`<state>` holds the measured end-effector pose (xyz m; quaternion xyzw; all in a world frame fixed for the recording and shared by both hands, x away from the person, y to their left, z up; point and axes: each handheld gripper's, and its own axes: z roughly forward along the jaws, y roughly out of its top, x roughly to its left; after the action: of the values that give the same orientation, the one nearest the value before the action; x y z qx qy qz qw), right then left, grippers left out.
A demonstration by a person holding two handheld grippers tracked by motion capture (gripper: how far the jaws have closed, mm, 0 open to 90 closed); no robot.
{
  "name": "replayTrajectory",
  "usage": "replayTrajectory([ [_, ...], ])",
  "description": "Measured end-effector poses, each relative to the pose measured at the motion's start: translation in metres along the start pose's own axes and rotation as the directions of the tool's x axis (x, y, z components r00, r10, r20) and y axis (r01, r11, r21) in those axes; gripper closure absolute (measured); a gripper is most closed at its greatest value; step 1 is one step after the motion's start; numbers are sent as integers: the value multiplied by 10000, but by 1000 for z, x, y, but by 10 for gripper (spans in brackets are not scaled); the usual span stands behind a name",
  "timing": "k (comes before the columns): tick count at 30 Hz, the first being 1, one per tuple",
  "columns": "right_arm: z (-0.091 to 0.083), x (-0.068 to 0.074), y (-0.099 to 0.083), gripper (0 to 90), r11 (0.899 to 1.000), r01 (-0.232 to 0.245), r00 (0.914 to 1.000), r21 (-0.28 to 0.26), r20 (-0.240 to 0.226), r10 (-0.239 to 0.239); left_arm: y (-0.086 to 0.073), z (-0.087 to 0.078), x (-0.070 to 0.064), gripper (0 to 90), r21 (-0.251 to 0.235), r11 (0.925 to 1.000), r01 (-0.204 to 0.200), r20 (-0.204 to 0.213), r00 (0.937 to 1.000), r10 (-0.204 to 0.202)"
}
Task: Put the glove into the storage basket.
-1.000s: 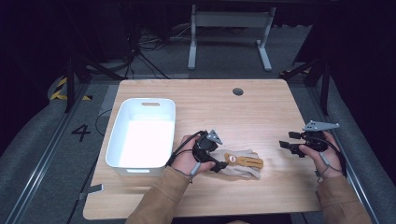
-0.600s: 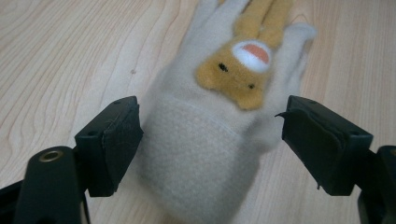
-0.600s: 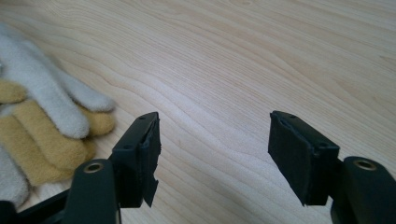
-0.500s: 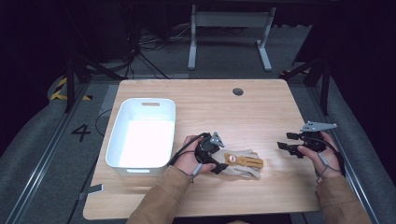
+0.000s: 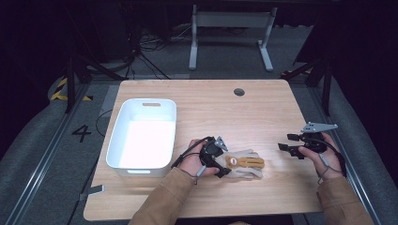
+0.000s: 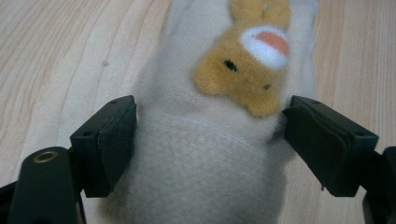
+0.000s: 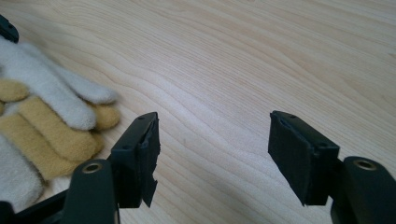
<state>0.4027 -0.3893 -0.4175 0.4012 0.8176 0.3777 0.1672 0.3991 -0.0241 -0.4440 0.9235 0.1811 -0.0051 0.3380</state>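
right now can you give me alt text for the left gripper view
The left claw sits open around the cuff end of a beige fleece glove, one black jaw at each side. The glove lies on a light wooden table and bears a tan plush animal face.

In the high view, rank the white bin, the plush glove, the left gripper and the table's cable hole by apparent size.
1. white bin
2. plush glove
3. left gripper, partly covered by the hand, so close to the glove and unsure
4. cable hole
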Motion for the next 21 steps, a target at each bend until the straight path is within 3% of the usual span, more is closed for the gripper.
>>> replayTrajectory([
  [7,1,0,-1,347,10000,9,10000,79,-7,-9,0,8,-2,173,193,9990,-404,-128,9991,407],
  [21,2,-1,-2,350,9998,-166,9998,125,-97,167,-2,17,-4,157,361,9977,-580,72,9983,577],
])
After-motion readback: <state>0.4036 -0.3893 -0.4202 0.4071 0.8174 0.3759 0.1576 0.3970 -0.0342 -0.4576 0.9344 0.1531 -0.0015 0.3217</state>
